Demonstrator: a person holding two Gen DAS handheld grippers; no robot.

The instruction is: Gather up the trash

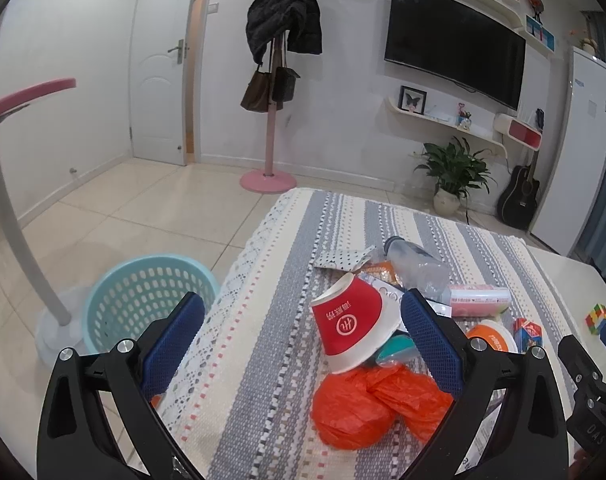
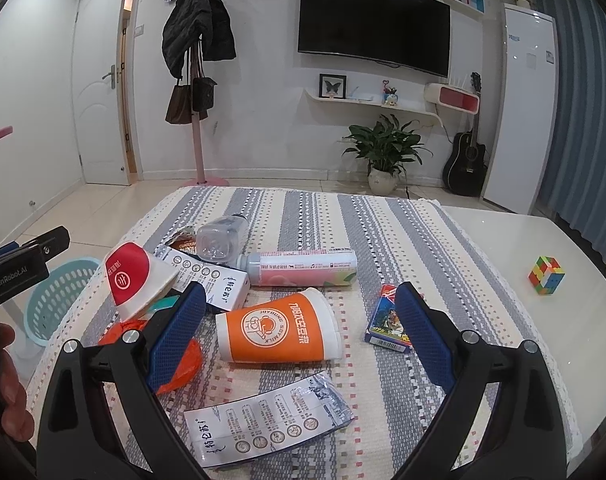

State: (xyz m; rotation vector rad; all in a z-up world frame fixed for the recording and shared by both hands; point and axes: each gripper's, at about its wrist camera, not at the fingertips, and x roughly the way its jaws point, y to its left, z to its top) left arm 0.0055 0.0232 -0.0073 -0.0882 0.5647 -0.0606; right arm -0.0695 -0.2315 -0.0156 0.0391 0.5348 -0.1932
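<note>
Trash lies on a striped tablecloth. A red paper cup lies on its side between my open left gripper's fingers, above an orange plastic bag. A clear plastic bottle and a pink bottle lie beyond. My right gripper is open and empty around an orange paper cup. A flattened white carton lies in front of it, a small colourful box to its right. The red cup and the pink bottle also show there.
A light blue basket stands on the floor left of the table, also in the right wrist view. A Rubik's cube sits on the bare table at right. A pink coat stand and a potted plant stand by the wall.
</note>
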